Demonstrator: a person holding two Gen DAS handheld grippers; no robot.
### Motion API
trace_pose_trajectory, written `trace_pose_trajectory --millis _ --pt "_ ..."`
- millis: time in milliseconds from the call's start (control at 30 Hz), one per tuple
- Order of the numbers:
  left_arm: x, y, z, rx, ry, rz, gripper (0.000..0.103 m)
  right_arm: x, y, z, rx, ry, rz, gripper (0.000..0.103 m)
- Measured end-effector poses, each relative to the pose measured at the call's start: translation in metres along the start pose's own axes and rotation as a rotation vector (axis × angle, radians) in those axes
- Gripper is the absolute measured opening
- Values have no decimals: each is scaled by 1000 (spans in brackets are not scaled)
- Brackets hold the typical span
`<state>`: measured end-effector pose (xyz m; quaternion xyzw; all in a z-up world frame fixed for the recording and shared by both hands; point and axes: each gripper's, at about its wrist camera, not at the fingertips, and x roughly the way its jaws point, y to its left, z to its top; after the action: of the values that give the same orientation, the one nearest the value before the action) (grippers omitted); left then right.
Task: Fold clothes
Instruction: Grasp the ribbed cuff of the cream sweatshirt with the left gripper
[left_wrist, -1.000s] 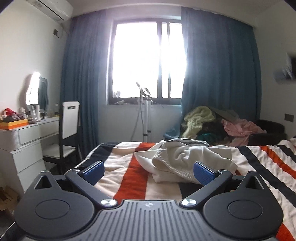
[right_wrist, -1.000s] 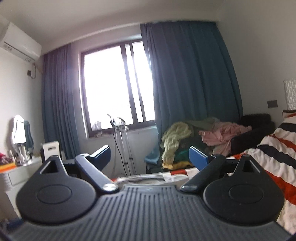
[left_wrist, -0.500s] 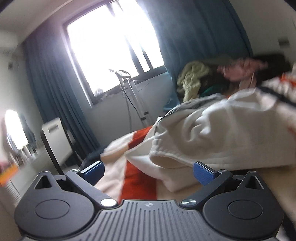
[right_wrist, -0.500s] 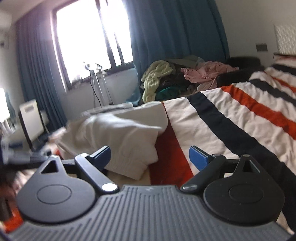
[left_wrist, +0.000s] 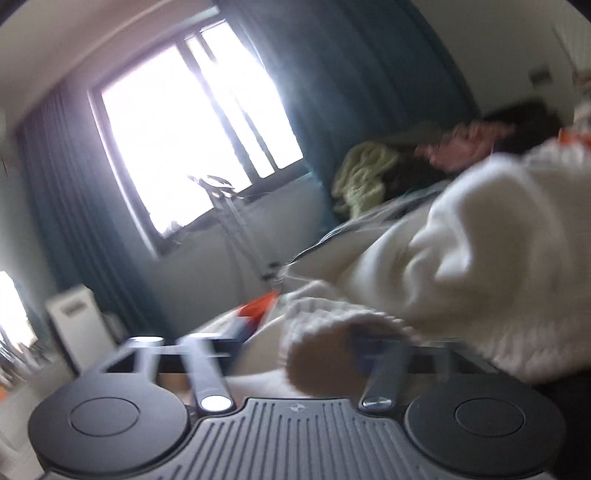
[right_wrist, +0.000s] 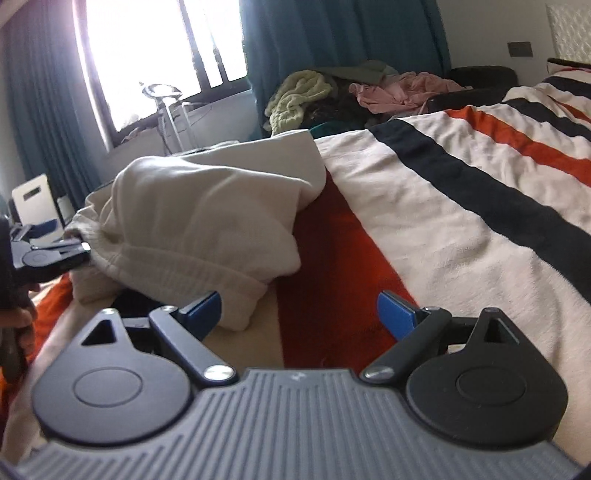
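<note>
cream garment lies bunched on the striped bed, filling the middle left of my right wrist view, its ribbed hem hanging down toward the lower centre. my right tongs sit low in the frame with the blue pads spread wide and nothing between them; the left pad is just beside the hem's lowest fold, though i cannot tell whether it touches. at the far left edge of that view my left tongs reach in against the garment's edge, with cloth at their tips.

my left wrist view is heavily smeared. the garment fills the right half, and a knitted cuff sits at lower centre, right over my left tongs. the fingers are streaked by blur, so i cannot tell how wide they stand or whether they have hold of the cloth.

behind, a bright window with blue curtains takes the upper part of both views, and a heap of clothes sits beyond the bed at upper centre right.
</note>
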<state>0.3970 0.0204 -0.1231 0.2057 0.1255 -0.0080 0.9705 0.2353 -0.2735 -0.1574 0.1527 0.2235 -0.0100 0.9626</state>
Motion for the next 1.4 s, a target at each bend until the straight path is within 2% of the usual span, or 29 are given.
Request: trace_pose_trajectory --millis 67,167,367,500,600,733,867,967,1133,1200,1267,1400 --pt "-6 7 13 -74 -28 -5 10 2 3 -2 -9 -7 20 93" --pt "-38 23 36 -188 -57 -41 7 -6 12 -4 -49 -8 44 93" --pt "-142 40 61 -306 -94 -108 7 -27 33 -10 -138 -6 84 93" --pt "-218 43 63 -328 -136 -129 7 -41 46 -13 -198 -4 111 93" --pt "-271 51 52 -378 -137 -136 7 -51 56 -16 -243 -3 132 93" --pt "-322 67 37 -432 -147 -127 7 -66 46 -12 -147 -13 130 93" --pt "-344 88 27 -479 -145 -128 7 -76 29 -3 -37 -38 135 93" --pt "-349 102 16 -524 -114 -140 7 -73 27 -3 -65 -25 66 93" --pt "-329 123 6 -590 -62 -113 7 -70 22 -4 -51 -3 3 93" --pt "-317 130 1 -626 -23 -100 7 -68 20 -5 -45 6 -22 93" --pt "-307 138 -4 -682 35 -117 7 -67 18 -5 -39 15 -47 93" --pt "-301 144 -17 -763 131 -161 7 -101 14 11 -79 -113 -103 93"
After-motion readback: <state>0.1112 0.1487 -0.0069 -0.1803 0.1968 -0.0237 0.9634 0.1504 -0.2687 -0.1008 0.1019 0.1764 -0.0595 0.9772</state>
